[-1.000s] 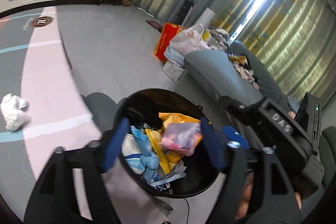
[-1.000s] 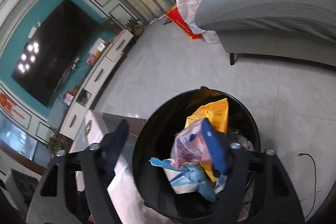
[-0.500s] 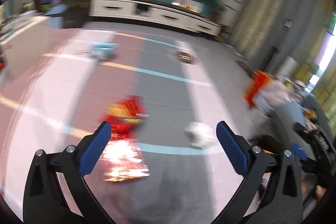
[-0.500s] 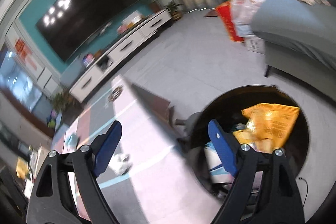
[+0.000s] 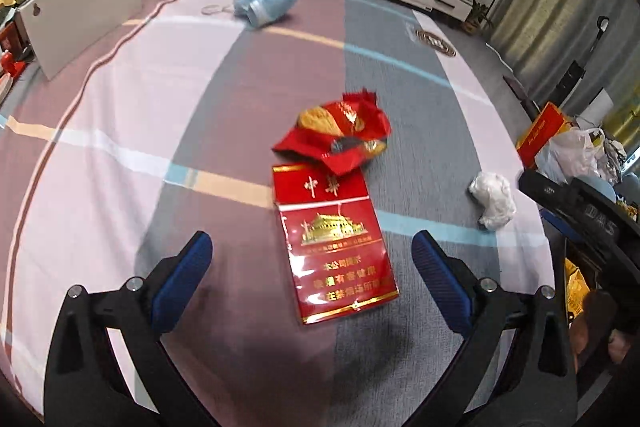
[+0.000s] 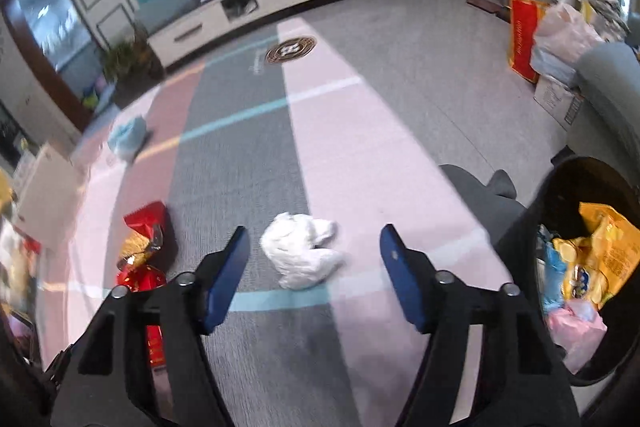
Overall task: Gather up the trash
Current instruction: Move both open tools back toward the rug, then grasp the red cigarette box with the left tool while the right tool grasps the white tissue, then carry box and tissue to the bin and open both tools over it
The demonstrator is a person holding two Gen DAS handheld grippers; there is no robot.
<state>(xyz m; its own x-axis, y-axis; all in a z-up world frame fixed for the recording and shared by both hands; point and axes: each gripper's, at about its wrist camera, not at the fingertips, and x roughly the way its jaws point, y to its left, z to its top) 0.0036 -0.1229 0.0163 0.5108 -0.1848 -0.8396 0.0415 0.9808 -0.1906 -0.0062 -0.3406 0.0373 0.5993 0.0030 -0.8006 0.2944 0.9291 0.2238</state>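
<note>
Your left gripper (image 5: 312,275) jaws gape around the stiff, light red carton (image 5: 334,243); pinch its long edges. Right gripper (image 6: 314,275) jaws, just narrowing yet empty, frame the soft white wad (image 6: 300,255).

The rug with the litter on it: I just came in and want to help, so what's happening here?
A person is picking up trash with a handheld gripper in each hand. The left gripper is open over a red cigarette carton, not touching it. The right gripper, whose fingers have just been closing, is still open around a crumpled white tissue. The bin already holds wrappers.
</note>
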